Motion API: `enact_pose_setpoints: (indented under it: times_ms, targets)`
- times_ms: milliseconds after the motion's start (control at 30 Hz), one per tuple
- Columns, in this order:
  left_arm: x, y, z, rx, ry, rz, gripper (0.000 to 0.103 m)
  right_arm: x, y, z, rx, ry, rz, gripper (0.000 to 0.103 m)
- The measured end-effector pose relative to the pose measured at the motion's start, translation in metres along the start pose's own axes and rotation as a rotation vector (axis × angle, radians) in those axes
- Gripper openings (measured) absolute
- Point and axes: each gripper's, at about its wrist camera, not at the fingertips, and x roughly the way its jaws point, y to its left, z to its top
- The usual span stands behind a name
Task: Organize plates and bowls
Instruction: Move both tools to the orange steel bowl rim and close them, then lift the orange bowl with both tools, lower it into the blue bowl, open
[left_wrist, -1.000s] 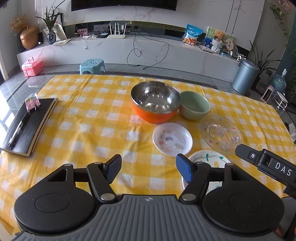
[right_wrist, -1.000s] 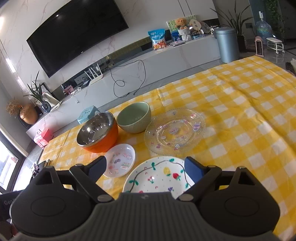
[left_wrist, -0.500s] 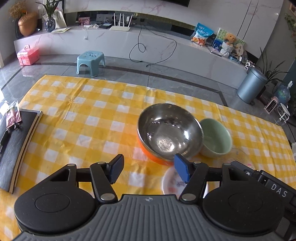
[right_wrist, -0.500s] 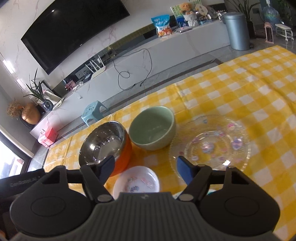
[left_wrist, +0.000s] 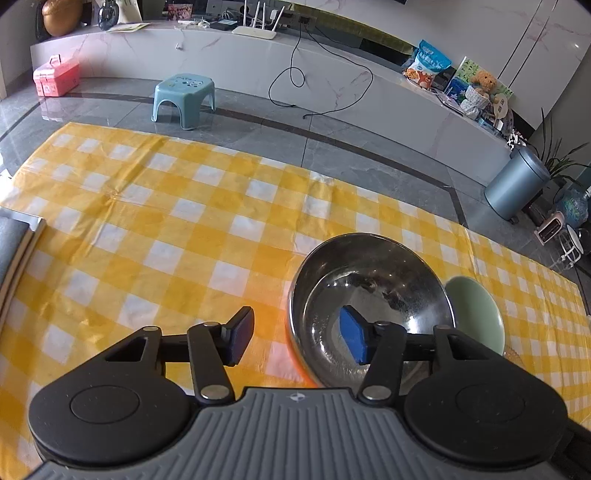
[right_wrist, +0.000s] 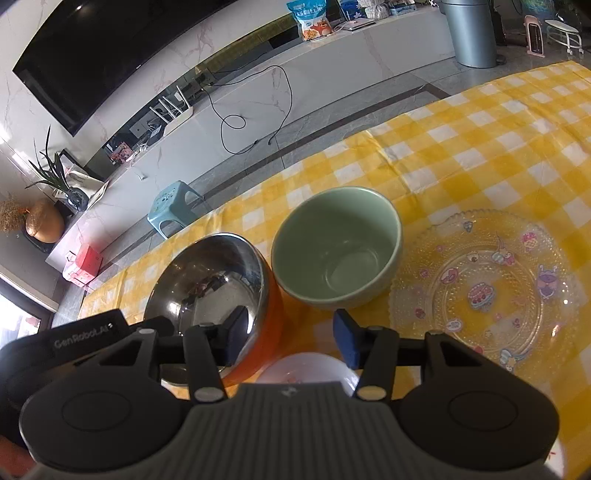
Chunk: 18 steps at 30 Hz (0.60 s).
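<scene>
Left gripper (left_wrist: 297, 334) closing astride steel bowl (left_wrist: 369, 291) rim, pads clear, right gripper (right_wrist: 290, 334) closing astride same rim, green bowl (right_wrist: 338, 247) alongside, glass plate (right_wrist: 487, 288) rightward

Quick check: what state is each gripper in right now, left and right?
Left gripper: closing, pads astride the near rim of the orange-sided steel bowl, not yet pressing.
Right gripper: closing, holding nothing.

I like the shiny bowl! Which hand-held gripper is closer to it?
Left. The left hand-held gripper is closing astride the steel bowl rim, one finger inside it. The right hand-held gripper is closing beside the bowl's orange wall, its left finger overlapping the rim.
</scene>
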Motion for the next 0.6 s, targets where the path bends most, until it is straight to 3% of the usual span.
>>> enact_pose_setpoints:
  times_ms: [233,300,367,467,600]
  targets:
    - [0.014,-0.004,0.001,0.003,0.038,0.016,0.031,0.013,0.008,0.001,0.010,0.027,-0.001,0.040]
    - [0.016,-0.005,0.000,0.007,0.044,0.014,0.027,0.015,0.009,0.002,0.018,0.029,-0.005,0.036]
    - [0.017,-0.004,0.000,0.013,0.046,0.021,0.016,0.017,0.009,0.002,0.037,0.033,0.006,0.026]
    - [0.016,-0.002,0.000,0.004,0.051,0.028,0.011,0.017,0.017,0.003,0.019,0.030,0.011,0.014]
    - [0.006,-0.004,-0.002,0.018,0.048,0.046,0.010,0.012,0.022,0.001,0.001,0.024,-0.013,0.013]
